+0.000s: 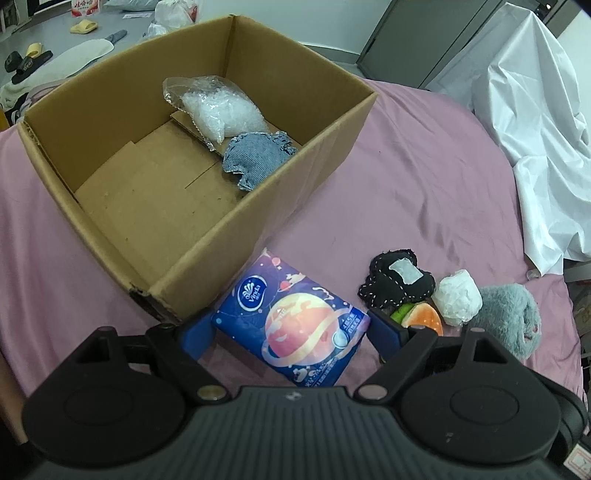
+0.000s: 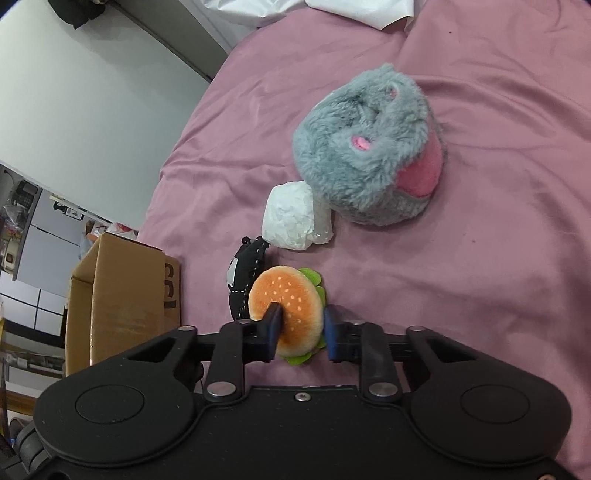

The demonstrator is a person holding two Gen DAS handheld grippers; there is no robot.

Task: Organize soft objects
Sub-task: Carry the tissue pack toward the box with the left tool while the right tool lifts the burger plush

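My left gripper (image 1: 291, 332) holds a blue Vinda tissue pack (image 1: 295, 325) across its width, one blue pad against each side, just in front of the cardboard box (image 1: 258, 218). Inside the box lie a clear bag of white pellets (image 1: 218, 110) and a small denim piece (image 1: 255, 157). My right gripper (image 2: 301, 325) is shut on a plush burger (image 2: 291, 302), its left finger dented into the orange bun. The burger (image 1: 421, 315) also shows beside the left gripper's right finger. Close by sit a black stitched plush (image 1: 397, 280), a white wrapped ball (image 2: 295, 218) and a grey furry plush (image 2: 373, 155).
Everything rests on a pink bedsheet (image 1: 424, 177). A crumpled white sheet (image 1: 535, 140) covers the far right. The box (image 2: 122, 295) stands left of the right gripper. Slippers (image 1: 83, 26) and bags lie on the floor beyond the bed.
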